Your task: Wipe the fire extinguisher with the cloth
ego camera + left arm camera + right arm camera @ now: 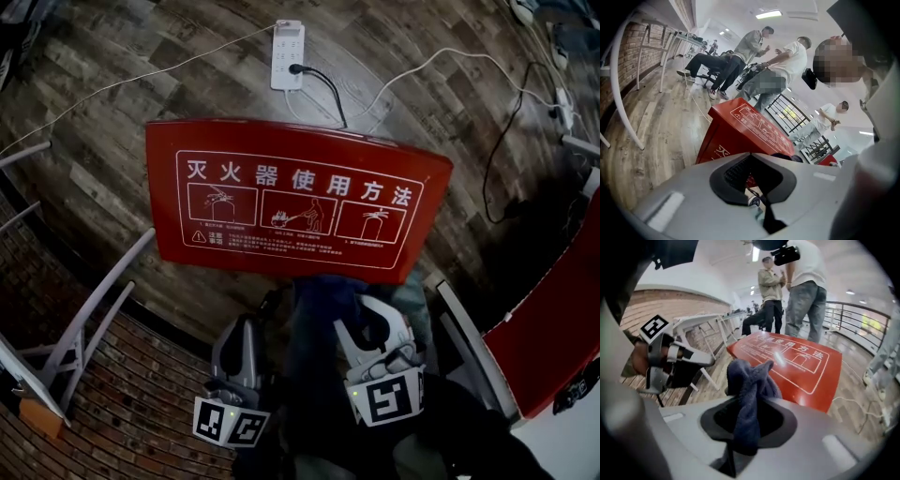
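A red fire-extinguisher box stands on the wooden floor, its sloping lid down and printed with white instruction pictures, so what it holds is hidden. The cloth, dark blue and bunched, is clamped in the right tool, which hangs just short of the lid's near edge. The left tool has its jaws together with nothing between them, low beside the box's front. From the head view you get the whole lid from above, a white power strip on the floor behind the box with cables trailing off, and a brick wall at the left. The left gripper view alone shows the box's side panel and people standing beyond it. The right gripper view catches the left tool's marker cube.
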